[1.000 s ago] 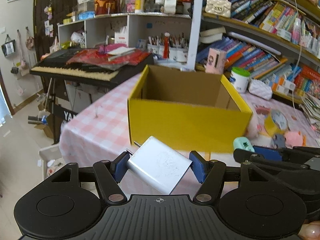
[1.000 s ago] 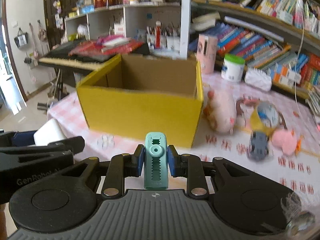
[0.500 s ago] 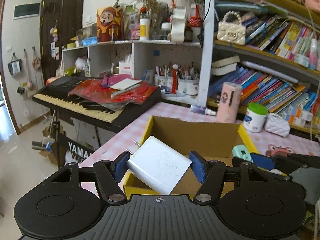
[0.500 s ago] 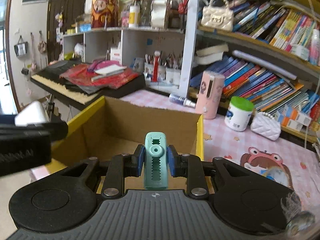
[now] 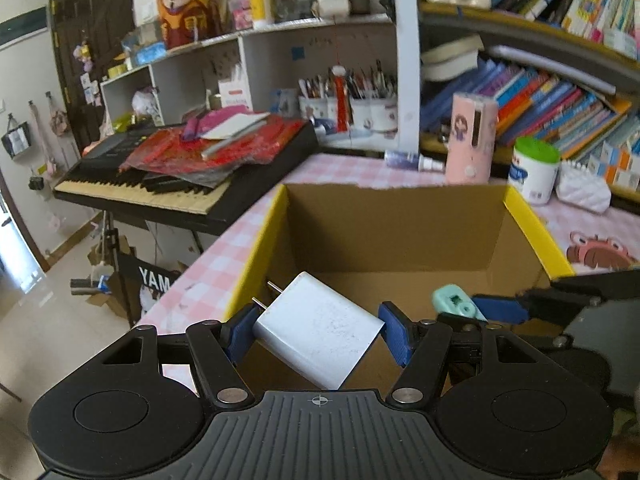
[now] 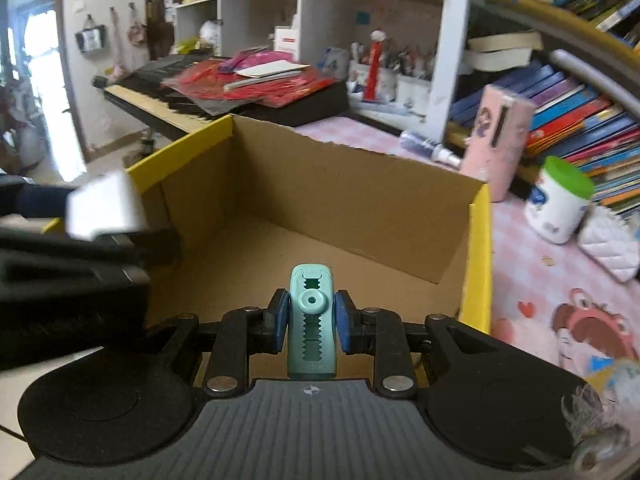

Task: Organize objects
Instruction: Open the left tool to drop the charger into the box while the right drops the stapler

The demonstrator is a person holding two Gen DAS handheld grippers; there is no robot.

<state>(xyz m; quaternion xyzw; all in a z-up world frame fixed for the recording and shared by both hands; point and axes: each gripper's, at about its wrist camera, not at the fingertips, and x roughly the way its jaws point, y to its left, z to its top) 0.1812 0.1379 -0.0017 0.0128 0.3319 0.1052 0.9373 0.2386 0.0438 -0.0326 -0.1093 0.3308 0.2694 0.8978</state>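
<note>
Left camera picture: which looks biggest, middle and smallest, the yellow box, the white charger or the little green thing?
1. Yellow box, biggest.
2. White charger, in the left gripper; it sits near the camera, so it looks extra big.
3. Green thing, in the right gripper, smallest.

White charger (image 5: 318, 330): flat square wall adapter, scuffed face, two metal prongs pointing to upper left of the frame. Tilted, clamped between blue pads, lower centre of left wrist view, over near-left corner of the box. In the right wrist view it's a blurred white block at mid left.

Teal clip-like item (image 6: 311, 322): small mint-green plastic body, round hole near top, toothed slot down the middle. Upright, pinched at its sides, lower centre of frame, over the box floor.

Cardboard box (image 5: 524, 216): open top, yellow outside, brown inside, on the pink checked cloth, centre of both views.
</note>
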